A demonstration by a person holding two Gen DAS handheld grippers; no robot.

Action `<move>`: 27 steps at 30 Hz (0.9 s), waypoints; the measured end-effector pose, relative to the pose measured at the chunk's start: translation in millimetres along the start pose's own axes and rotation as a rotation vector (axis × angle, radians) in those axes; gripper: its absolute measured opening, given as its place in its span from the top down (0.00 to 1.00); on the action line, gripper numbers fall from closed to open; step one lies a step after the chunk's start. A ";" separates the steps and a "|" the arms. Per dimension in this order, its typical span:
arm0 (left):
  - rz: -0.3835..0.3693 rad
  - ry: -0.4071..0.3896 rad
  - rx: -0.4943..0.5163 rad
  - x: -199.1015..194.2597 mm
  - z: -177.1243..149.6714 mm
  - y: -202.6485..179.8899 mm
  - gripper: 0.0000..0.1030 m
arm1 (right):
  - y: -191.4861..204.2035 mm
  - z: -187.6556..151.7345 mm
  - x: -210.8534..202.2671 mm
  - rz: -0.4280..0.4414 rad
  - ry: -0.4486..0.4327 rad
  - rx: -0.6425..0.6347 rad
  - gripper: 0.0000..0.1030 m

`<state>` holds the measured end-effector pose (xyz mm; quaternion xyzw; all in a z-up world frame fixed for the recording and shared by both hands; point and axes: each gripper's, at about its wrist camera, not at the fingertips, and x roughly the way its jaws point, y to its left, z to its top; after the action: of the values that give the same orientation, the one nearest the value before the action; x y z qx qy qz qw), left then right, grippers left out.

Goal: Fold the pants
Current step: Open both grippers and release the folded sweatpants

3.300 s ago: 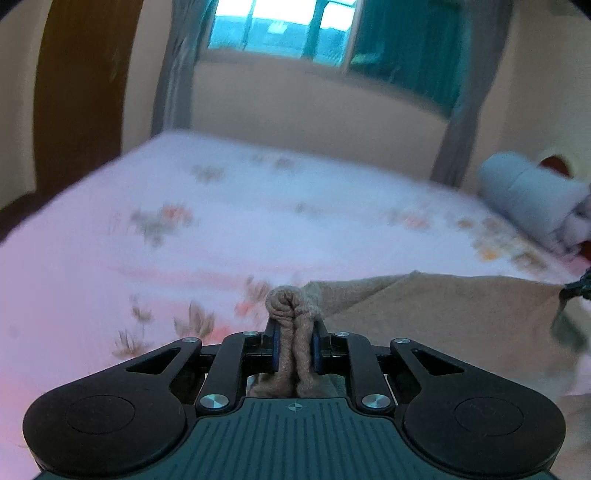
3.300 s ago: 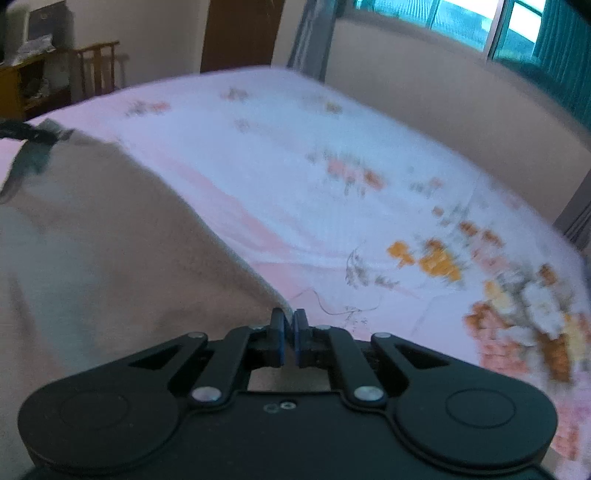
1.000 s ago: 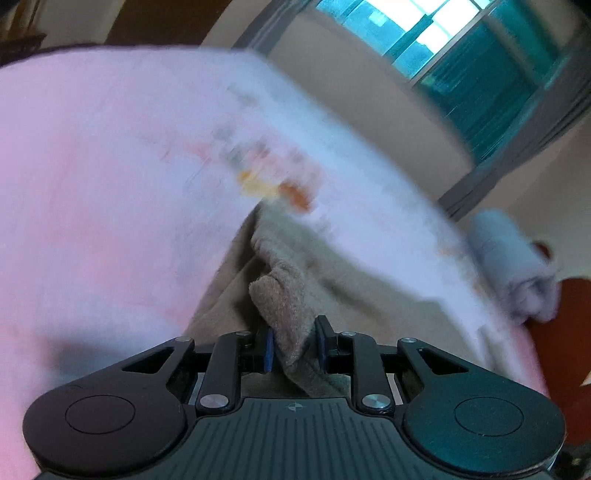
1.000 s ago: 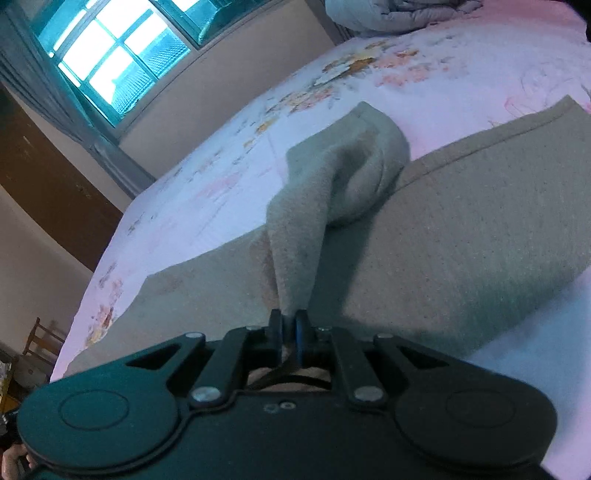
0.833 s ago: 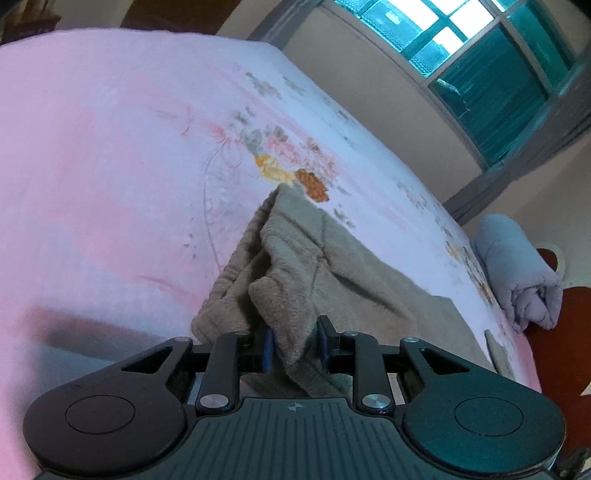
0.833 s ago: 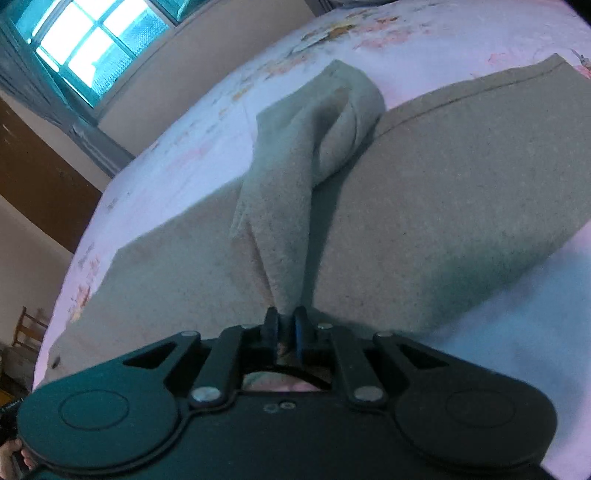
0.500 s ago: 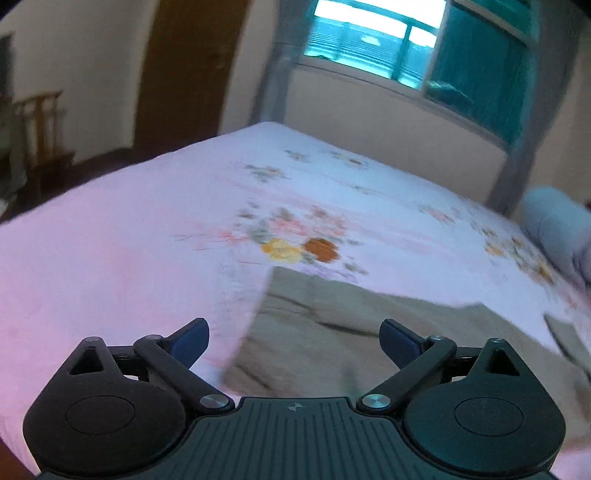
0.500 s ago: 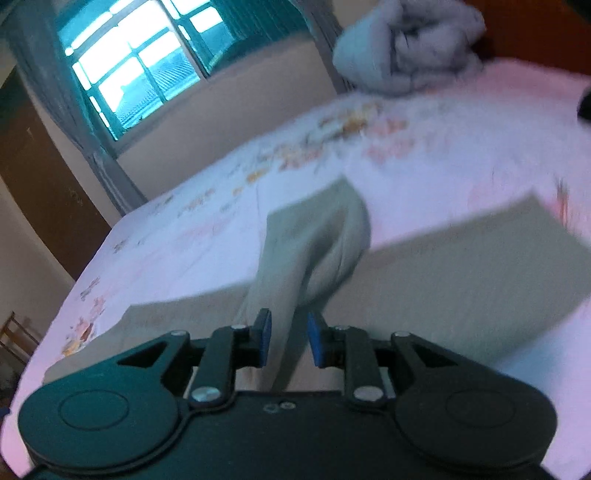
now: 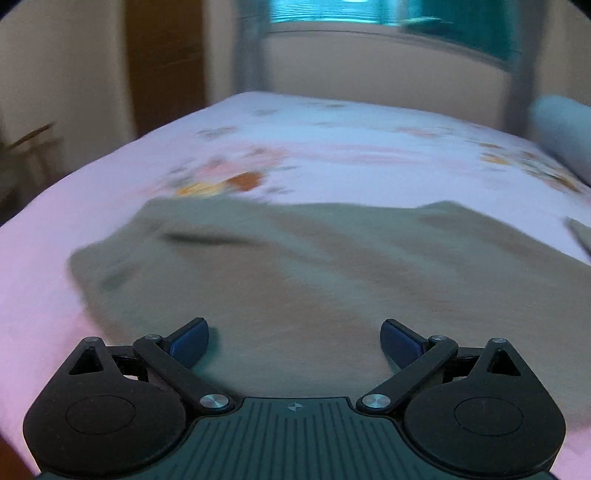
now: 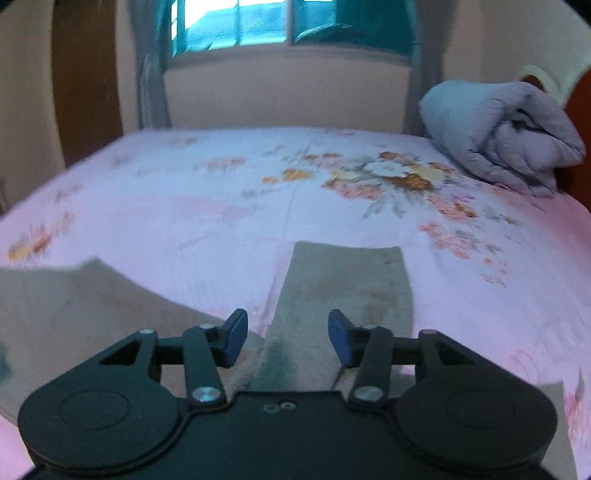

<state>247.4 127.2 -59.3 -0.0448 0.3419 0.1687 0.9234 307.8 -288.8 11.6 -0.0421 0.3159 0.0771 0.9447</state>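
The tan pants lie spread on the pink floral bed sheet, folded over near the front. My left gripper hovers over the near part of the cloth, wide open, nothing between its fingers. In the right wrist view one leg end of the pants stretches away over the sheet, and more of the cloth lies at the left. My right gripper is above that leg with its jaws opening. The pads do not press on the cloth.
A rolled grey-blue duvet sits at the far right of the bed by a dark red headboard. A window with teal curtains and a brown door lie beyond the bed. A chair stands at the far left.
Both grippers let go of the pants and opened. The cloth dropped flat onto the bed. Both hands pulled back, rolled level and now look across the bed.
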 end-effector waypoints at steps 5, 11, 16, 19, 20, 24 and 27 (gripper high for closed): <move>0.009 0.022 0.013 15.5 -10.5 12.7 0.01 | 11.2 -4.3 41.6 -0.007 0.076 -0.051 0.64; 0.029 0.019 0.012 25.3 -10.7 3.2 0.00 | 25.7 -15.2 63.8 -0.091 0.119 -0.136 0.96; 0.011 0.028 0.014 27.4 -8.9 4.8 0.00 | -10.2 -5.2 21.0 -0.126 0.028 0.028 1.00; -0.006 0.020 0.020 26.8 -11.0 7.6 0.00 | -63.1 -24.5 -43.6 -0.142 -0.083 0.297 1.00; -0.011 0.019 0.023 26.6 -11.5 8.1 0.00 | -81.8 -40.5 -63.0 -0.136 -0.114 0.400 1.00; -0.023 0.026 0.036 28.2 -9.7 9.1 0.00 | -149.9 -131.6 -98.9 -0.149 -0.154 0.818 0.95; -0.038 0.035 0.046 29.4 -7.3 11.0 0.00 | -183.9 -170.9 -101.0 -0.112 -0.095 1.018 0.86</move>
<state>260.0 144.3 -83.5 -0.0331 0.3608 0.1427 0.9211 159.0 -503.8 -58.0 0.4100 0.2672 -0.1353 0.8615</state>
